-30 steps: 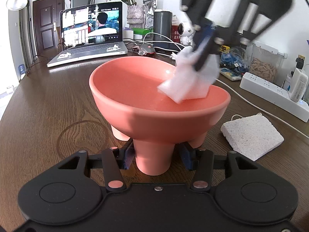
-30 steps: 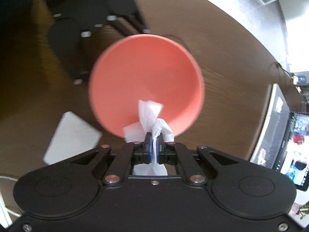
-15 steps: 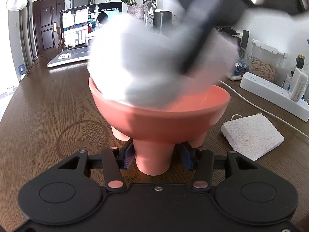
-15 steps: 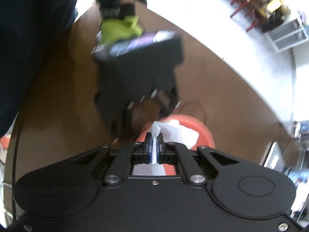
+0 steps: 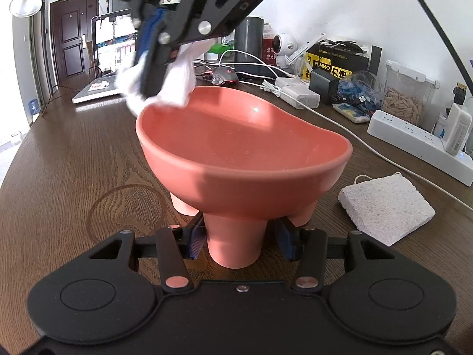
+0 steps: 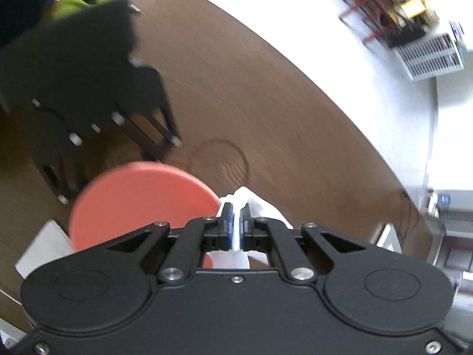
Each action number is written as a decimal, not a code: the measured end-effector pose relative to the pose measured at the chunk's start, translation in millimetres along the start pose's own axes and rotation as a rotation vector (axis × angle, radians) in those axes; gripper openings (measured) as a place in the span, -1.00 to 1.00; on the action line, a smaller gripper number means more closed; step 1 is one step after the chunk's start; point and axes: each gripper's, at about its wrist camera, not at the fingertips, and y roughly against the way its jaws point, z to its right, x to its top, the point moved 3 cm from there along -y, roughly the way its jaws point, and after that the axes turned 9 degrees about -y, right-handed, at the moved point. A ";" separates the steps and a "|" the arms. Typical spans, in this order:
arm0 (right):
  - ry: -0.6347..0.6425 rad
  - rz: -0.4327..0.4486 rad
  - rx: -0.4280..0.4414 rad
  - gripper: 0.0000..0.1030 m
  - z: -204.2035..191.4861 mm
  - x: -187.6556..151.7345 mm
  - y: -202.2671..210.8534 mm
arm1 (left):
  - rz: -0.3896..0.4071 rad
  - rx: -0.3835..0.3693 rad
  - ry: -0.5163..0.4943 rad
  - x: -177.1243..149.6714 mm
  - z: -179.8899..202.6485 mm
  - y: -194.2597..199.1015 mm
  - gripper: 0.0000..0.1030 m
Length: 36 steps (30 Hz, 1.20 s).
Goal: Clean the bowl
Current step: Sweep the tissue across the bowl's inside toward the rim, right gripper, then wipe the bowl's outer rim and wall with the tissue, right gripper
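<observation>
Wiping reads as the step in hand. Left wrist view: pink footed bowl [image 5: 245, 159] stands on the wooden bench [image 5: 65, 159], and the left gripper [image 5: 242, 241] has its jaws pinching the bowl's front foot; keep that hold firm so the bowl can't skid or tip. Right gripper [image 5: 153, 68] hangs over the far-left rim w/ a white tissue [image 5: 177, 82] clamped in its jaws; the wad looks to touch the rim. Best to sweep round the inner wall w/ light pressure, not snagging the lip. White sponge [image 5: 384, 207] lies unused nearby. Bowl's back feet are mostly hidden, and the right jaw tips are blurred. Right wrist view: right gripper [image 6: 235, 222] jaws pressed together on the tissue [image 6: 251, 201], bowl [image 6: 142, 201] below-left, blurred. Can't confirm contact here; the left gripper [image 6: 88, 112] is a dark smear.
</observation>
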 end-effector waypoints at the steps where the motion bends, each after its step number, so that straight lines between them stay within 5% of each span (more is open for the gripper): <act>1: -0.023 -0.017 -0.007 -0.95 5.4 -6.7 -3.7 | 0.000 0.000 0.000 -0.1 -0.2 -0.1 -0.05; 19: -0.269 -0.175 0.058 -0.95 -16.5 -82.9 -23.5 | 0.001 -0.003 0.003 -0.3 -2.3 0.1 -0.05; 29: -0.190 -0.148 0.122 -0.95 -76.9 -68.0 4.4 | 0.001 -0.003 0.003 -0.3 -2.6 0.0 -0.05; 36: -0.179 -0.027 0.142 -0.96 -99.7 -24.4 26.2 | 0.001 -0.004 -0.001 0.2 -2.6 -0.5 -0.05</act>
